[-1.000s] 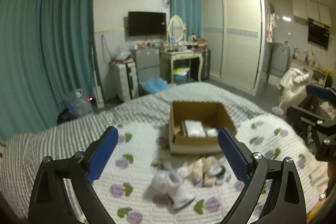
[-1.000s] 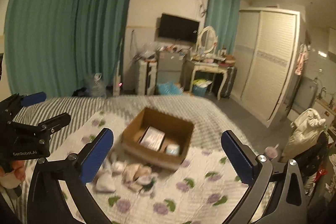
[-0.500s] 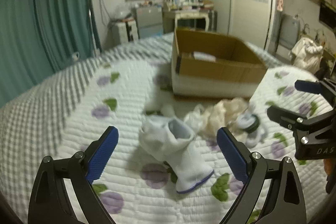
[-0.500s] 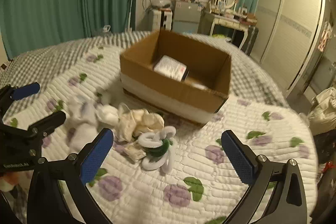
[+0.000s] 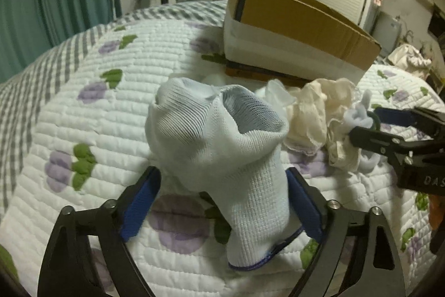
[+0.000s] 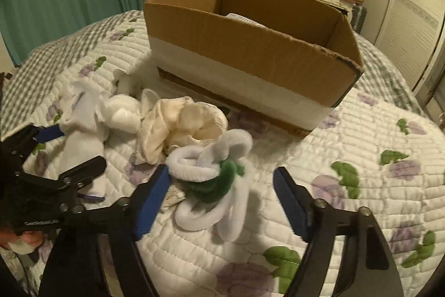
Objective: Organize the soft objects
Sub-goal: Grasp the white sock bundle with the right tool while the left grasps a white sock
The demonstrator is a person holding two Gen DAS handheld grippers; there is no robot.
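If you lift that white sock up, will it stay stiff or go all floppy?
Probably floppy: the white sock is thin knit fabric, already slumped and creased between the fingers of the left hand-held gripper. It looks light for its size. The ribbed weave should grip the blue pads rather than slip.

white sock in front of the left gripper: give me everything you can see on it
The white sock is a ribbed knit with a mesh patch near the open cuff and thin dark-blue trim at the near end. It lies crumpled on the flowered quilt, cuff gaping toward the cardboard box, beside the cream cloth. The left gripper straddles its lower part, blue pads at or near each side; contact is unclear, and it looks unsqueezed.
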